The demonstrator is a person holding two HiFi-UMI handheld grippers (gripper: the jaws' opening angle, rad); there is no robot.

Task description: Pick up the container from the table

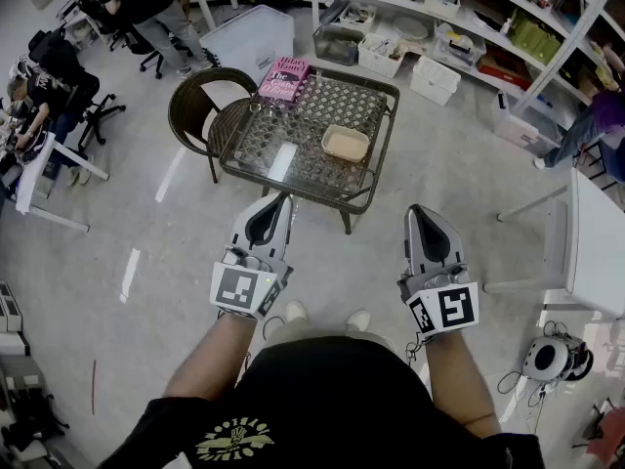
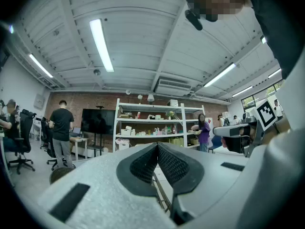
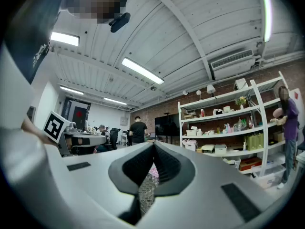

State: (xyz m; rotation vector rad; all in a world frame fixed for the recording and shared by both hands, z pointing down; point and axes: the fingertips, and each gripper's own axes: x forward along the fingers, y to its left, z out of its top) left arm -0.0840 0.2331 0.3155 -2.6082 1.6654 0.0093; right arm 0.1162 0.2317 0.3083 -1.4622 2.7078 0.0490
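Note:
A shallow beige container (image 1: 345,143) sits on the glass-topped wicker table (image 1: 366,191), right of its middle. My left gripper (image 1: 281,199) hangs in the air short of the table's near edge, jaws shut and empty. My right gripper (image 1: 418,210) is level with it farther right, also shut with nothing held. In the left gripper view the closed gripper (image 2: 157,146) points across the room at the shelves. The right gripper view shows its gripper (image 3: 153,144) closed, with a strip of the table's lattice (image 3: 145,191) below the tips.
A pink book (image 1: 284,79) lies at the table's far left corner. A wicker chair (image 1: 200,110) stands left of the table, a white bin (image 1: 250,37) behind it. Shelves with boxes (image 1: 430,27) line the back. A white desk (image 1: 594,242) is on the right; people sit at left.

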